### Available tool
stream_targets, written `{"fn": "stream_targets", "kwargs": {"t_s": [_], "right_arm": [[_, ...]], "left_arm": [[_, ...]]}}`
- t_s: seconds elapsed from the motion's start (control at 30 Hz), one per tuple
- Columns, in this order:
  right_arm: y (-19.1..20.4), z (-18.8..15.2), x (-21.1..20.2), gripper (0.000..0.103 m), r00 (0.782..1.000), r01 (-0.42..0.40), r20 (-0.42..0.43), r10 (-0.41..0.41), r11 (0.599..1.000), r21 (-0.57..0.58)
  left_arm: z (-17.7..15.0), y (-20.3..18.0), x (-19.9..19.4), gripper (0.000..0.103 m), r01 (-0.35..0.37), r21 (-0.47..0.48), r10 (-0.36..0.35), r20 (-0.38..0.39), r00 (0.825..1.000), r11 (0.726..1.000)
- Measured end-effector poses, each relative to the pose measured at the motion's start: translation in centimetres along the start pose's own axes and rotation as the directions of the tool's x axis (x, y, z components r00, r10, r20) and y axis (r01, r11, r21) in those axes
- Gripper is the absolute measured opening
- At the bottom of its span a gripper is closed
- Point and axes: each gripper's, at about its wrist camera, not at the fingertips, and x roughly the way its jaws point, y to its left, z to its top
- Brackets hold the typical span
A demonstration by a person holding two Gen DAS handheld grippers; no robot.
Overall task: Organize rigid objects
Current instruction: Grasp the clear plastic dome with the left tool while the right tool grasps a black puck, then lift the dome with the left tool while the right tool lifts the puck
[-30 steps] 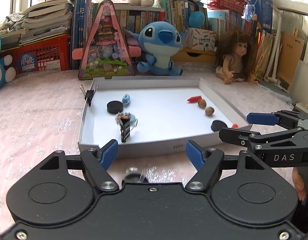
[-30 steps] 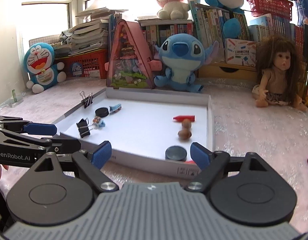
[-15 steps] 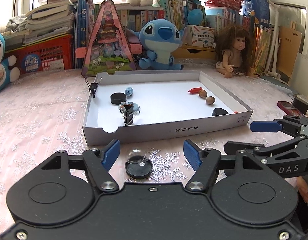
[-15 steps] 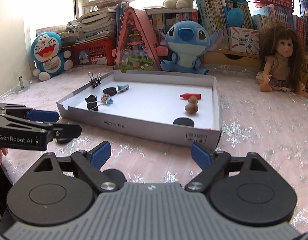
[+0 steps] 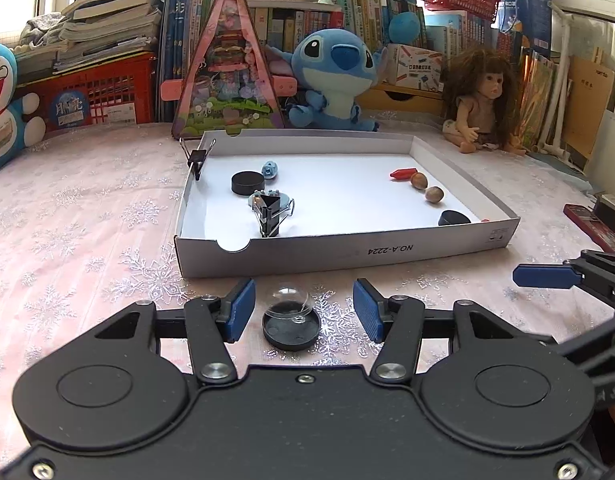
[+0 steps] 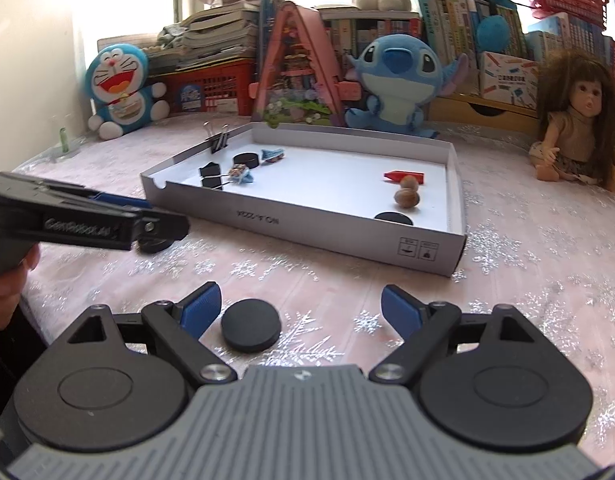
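A white cardboard tray (image 5: 347,250) (image 6: 307,228) lies on the pink tablecloth. It holds black discs, binder clips, two nuts (image 5: 425,188), a red piece and small blue items. My left gripper (image 5: 303,312) is open, its jaws either side of a black disc with a clear dome (image 5: 290,322) on the cloth, not touching it. My right gripper (image 6: 299,312) is open over the cloth; a plain black disc (image 6: 250,329) lies near its left finger. The left gripper also shows in the right wrist view (image 6: 87,220), and the right gripper in the left wrist view (image 5: 567,276).
Plush toys, a doll (image 5: 481,100), a pink triangular toy house (image 5: 227,72), a red crate and stacked books line the back. A dark red flat object (image 5: 591,228) lies on the cloth right of the tray.
Both grippers have pulled back from the tray toward me. The domed disc and the plain black disc have come into view between their jaws.
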Motion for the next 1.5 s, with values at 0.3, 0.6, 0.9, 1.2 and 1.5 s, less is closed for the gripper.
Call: {"fn": "stream_targets", "kwargs": {"t_s": [0.3, 0.6, 0.9, 1.2, 1.5], "right_arm": [[0.4, -0.4, -0.3, 0.092, 1.0, -0.008, 0.006, 0.008, 1.0, -0.029], [-0.1, -0.7, -0.6, 0.088, 1.0, -0.009, -0.002, 0.009, 1.0, -0.022], [0.7, -0.5, -0.5, 0.037, 0.999, -0.05, -0.001, 0.05, 0.998, -0.038], [3.3, 2.0, 0.8, 0.037, 0.987, -0.155, 0.036, 0.158, 0.986, -0.067], [7.1, 2.8, 2.9, 0.038, 0.979, -0.199, 0.006, 0.202, 0.969, -0.143]], "left_arm": [[-0.8, -0.8, 0.0, 0.026, 0.061, 0.01, -0.061, -0.011, 0.998, 0.998], [-0.8, -3.1, -1.2, 0.026, 0.134, 0.07, -0.138, 0.049, 0.989, 0.988], [-0.3, 0.0, -2.6, 0.026, 0.046, 0.009, -0.047, 0.067, 0.997, 0.999], [-1.3, 4.1, -3.4, 0.026, -0.056, -0.041, 0.057, 0.044, 0.997, 0.998], [-2.6, 5.6, -3.7, 0.026, -0.059, -0.061, 0.061, 0.043, 0.997, 0.996]]}}
